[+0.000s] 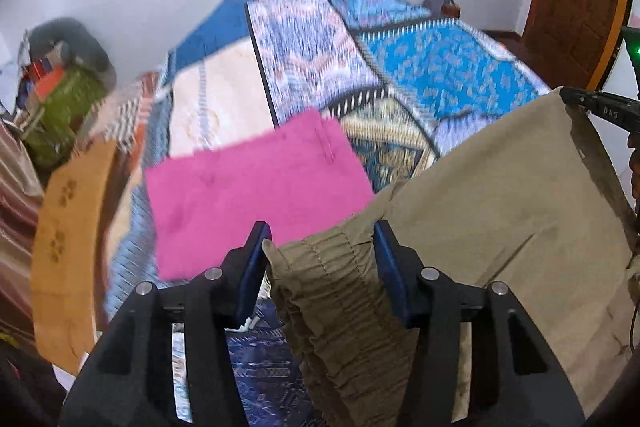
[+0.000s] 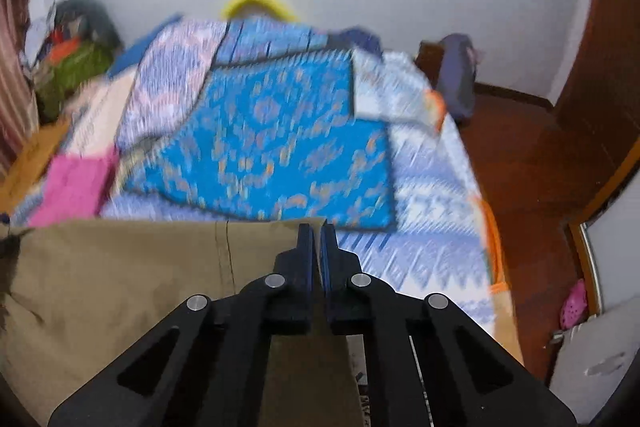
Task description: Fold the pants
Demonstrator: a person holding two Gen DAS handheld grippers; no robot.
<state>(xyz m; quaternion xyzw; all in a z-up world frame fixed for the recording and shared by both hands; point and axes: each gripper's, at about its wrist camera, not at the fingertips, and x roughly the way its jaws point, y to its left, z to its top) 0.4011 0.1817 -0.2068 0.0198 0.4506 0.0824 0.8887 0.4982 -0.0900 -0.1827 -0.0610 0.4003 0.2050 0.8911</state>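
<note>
The khaki pants (image 1: 480,227) hang lifted over the near edge of the bed (image 2: 432,227). The left gripper (image 1: 320,239) clamps their gathered waistband; the right gripper (image 2: 317,239) is closed tight on another pants edge. A folded pink cloth (image 1: 256,187) lies on the bed beyond, towards its left edge.

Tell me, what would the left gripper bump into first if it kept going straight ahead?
Probably the pink cloth, lying on the patterned bedspread just beyond the left gripper. Depth is unclear, and the khaki pants already sit between its fingers.
</note>
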